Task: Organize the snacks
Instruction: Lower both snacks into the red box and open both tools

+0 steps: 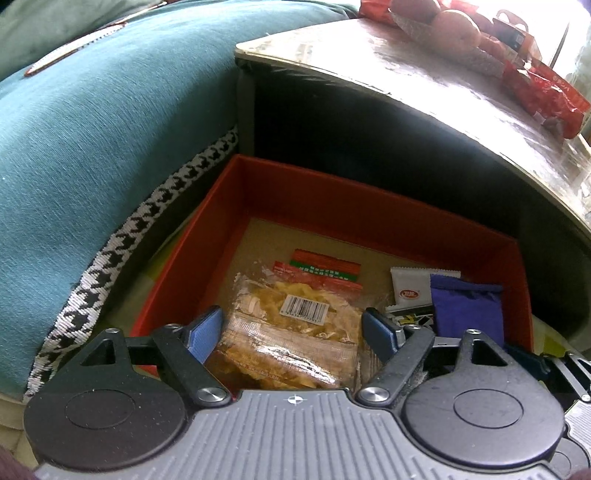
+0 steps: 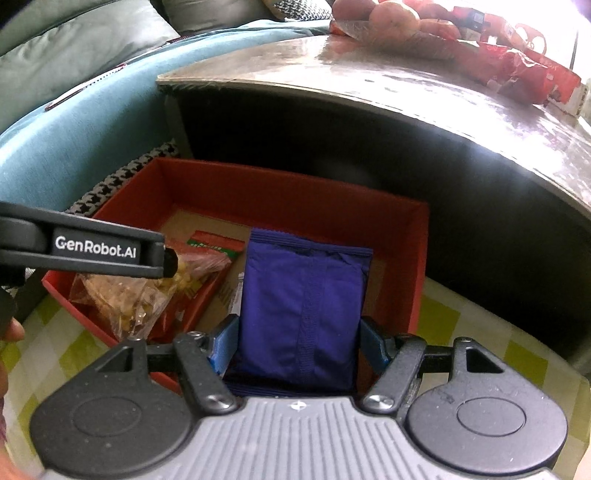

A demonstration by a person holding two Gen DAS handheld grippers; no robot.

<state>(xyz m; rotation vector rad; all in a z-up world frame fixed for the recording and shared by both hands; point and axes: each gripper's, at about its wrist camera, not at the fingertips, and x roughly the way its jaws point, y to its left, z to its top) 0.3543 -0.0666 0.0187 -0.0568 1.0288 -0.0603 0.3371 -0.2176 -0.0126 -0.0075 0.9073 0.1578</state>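
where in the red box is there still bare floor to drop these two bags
Free: the cardboard floor along the red box's back wall, behind the clear snack bag. Crowded: the near half, holding that bag, the white sachet and the purple pouch.

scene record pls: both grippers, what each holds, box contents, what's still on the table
left gripper: shut on clear snack bag, over the red box
right gripper: shut on purple pouch, over the same box
box contents: white sachet; other small packets partly hidden
table: red wrappers and round fruit at the far edge
box position: on a checked cloth, beside a teal cushion
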